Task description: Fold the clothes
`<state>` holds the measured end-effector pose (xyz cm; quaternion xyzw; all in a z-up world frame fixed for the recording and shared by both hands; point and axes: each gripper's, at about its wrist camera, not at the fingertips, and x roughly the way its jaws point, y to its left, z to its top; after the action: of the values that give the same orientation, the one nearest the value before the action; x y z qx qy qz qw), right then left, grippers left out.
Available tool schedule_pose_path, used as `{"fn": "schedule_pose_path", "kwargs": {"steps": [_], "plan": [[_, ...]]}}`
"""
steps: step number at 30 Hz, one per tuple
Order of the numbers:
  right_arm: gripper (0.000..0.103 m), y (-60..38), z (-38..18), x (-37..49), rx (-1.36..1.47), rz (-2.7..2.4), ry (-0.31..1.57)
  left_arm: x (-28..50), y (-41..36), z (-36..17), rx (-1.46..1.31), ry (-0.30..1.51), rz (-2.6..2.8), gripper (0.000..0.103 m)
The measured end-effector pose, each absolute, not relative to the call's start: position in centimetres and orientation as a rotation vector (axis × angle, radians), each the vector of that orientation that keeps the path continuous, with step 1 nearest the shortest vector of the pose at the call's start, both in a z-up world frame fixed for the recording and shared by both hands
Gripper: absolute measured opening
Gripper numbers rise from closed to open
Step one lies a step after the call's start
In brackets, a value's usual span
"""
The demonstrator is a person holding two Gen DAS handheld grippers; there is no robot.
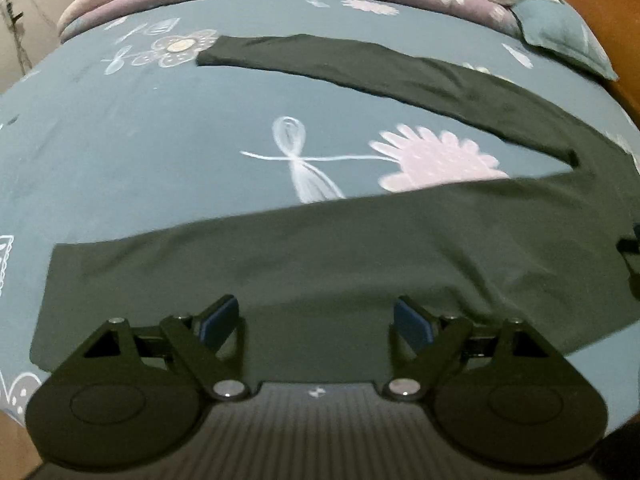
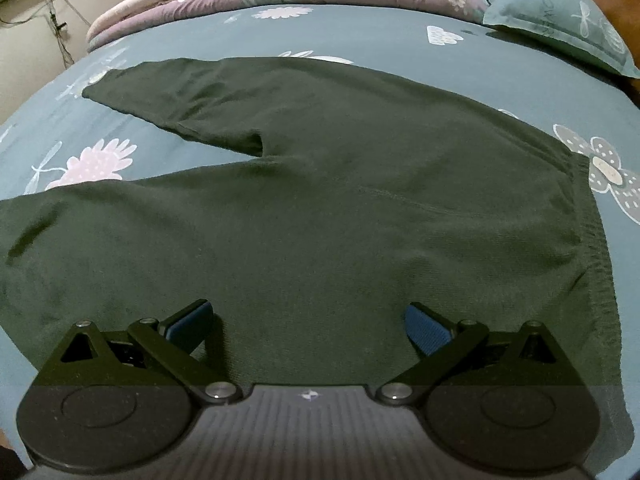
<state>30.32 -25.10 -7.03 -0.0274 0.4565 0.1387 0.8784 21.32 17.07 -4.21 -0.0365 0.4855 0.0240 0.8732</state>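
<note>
Both hand-held grippers (image 1: 316, 320) (image 2: 310, 322) spread wide, empty | dark knit trousers (image 2: 340, 200) flat | floral bedsheet (image 1: 160, 140)

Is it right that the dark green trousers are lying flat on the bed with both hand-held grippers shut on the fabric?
Not quite. The trousers do lie flat on the bed, but both wrist views show the left hand-held gripper and right hand-held gripper open above the fabric, gripping nothing.
</note>
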Motion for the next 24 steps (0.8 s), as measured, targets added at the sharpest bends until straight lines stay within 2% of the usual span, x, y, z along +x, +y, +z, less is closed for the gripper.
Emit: {"fn": "schedule_pose_path", "kwargs": {"steps": [4,8,14,24], "plan": [[0.103,-24.7,-7.1,30.4,-0.055,0.247,0.957,20.4,19.4,-6.1,-0.104,1.098,0.045,0.085],[0.103,-24.2,-7.2,30.6,-0.052,0.205,0.963,18.6,20.2,-5.8,-0.052,1.110,-0.017,0.085],[0.103,-23.6,-7.3,30.7,-0.048,0.141,0.971,19.9,22.9,-4.0,-0.135,0.994,-0.088,0.085],[0.103,-22.9,-7.3,31.0,-0.023,0.062,0.989,23.1,20.3,-5.6,-0.220,0.983,-0.341,0.085]]}}
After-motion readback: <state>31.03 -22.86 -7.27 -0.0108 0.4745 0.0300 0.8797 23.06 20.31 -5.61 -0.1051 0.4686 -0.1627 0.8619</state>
